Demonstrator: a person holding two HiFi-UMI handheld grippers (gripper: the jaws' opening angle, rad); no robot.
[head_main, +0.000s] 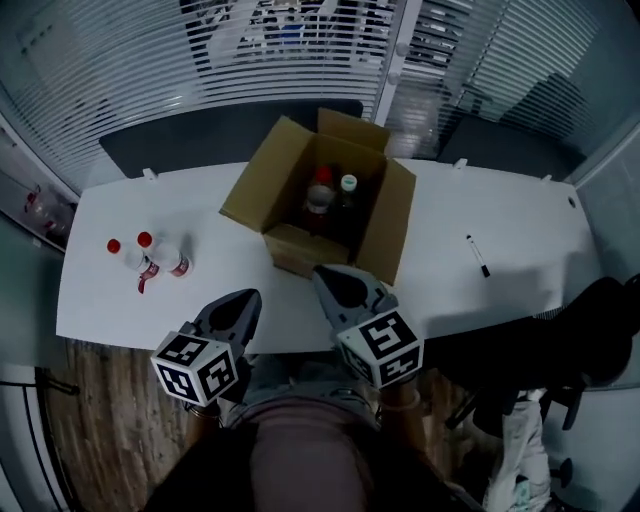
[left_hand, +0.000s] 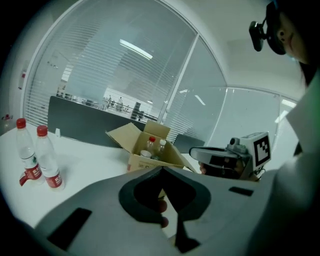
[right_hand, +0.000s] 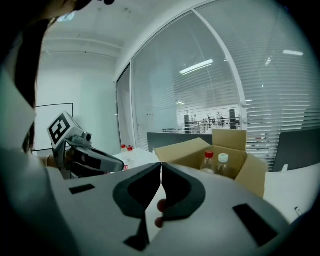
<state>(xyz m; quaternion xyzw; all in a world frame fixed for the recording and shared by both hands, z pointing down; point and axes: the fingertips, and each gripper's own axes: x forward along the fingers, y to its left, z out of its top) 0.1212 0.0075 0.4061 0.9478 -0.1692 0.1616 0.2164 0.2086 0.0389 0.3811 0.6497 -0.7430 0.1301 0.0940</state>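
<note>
Jaws of both grippers closed tight and empty: the right gripper (head_main: 326, 274) sits just short of the open cardboard box (head_main: 292, 250), two bottles (head_main: 321, 190) upright inside, dead ahead, the left gripper (head_main: 244, 300) nearer the two red-capped bottles (head_main: 150, 255) standing leftward on the desk (head_main: 480, 290).

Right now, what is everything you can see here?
table: one, white, fills the middle of the head view
box: one, brown cardboard, open, mid-table
boxed bottles: two seen, one red cap, one white cap, upright inside the box
loose bottles: two, clear with red caps, left part of the table
pen: one, black, right part of the table
left gripper: one, grey, near table edge, jaws together, empty
right gripper: one, grey, just before the box, jaws together, empty
</note>
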